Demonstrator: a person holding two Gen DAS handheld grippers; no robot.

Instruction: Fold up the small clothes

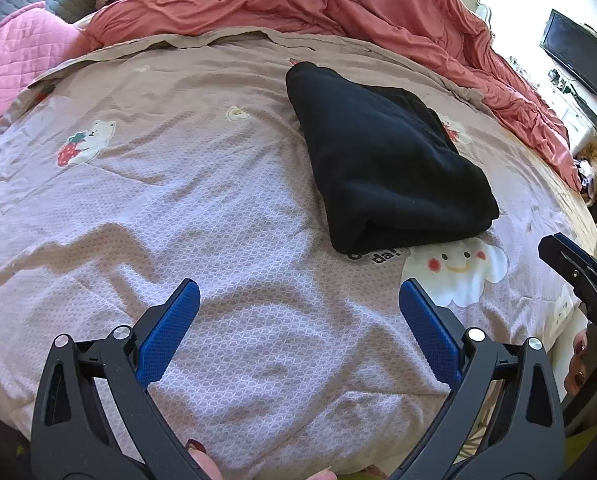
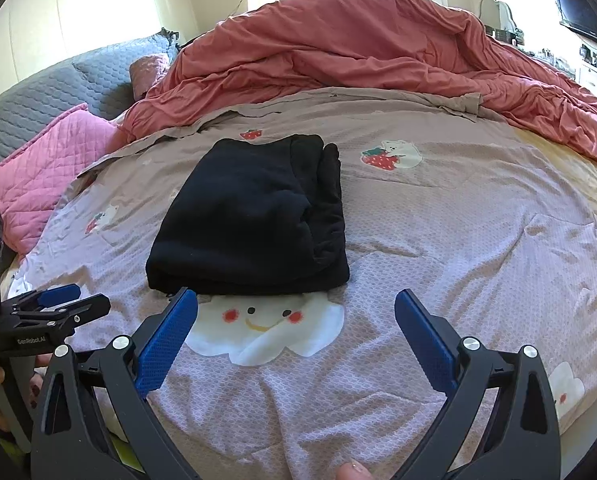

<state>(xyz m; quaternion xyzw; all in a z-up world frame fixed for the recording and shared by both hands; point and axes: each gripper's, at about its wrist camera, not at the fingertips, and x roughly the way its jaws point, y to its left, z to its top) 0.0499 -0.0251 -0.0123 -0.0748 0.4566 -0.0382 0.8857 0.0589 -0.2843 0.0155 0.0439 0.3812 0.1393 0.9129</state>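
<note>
The bed [image 2: 438, 216], spread with a mauve cartoon-print sheet, lies under and ahead of both claws. A rumpled salmon duvet [image 2: 358, 40] is heaped across its far side, well beyond them. A pink quilted pillow [image 2: 50, 160] sits far off to the left. The folded black garment [image 2: 250, 216] rests flat on the sheet, straight ahead of the right claw [image 2: 296, 300] and ahead and to the right of the left claw [image 1: 298, 292]. Just in front of the right claw a white smiling cloud print [image 2: 266, 328] meets the garment's near edge. Both claws are spread wide, holding nothing, above the sheet.
</note>
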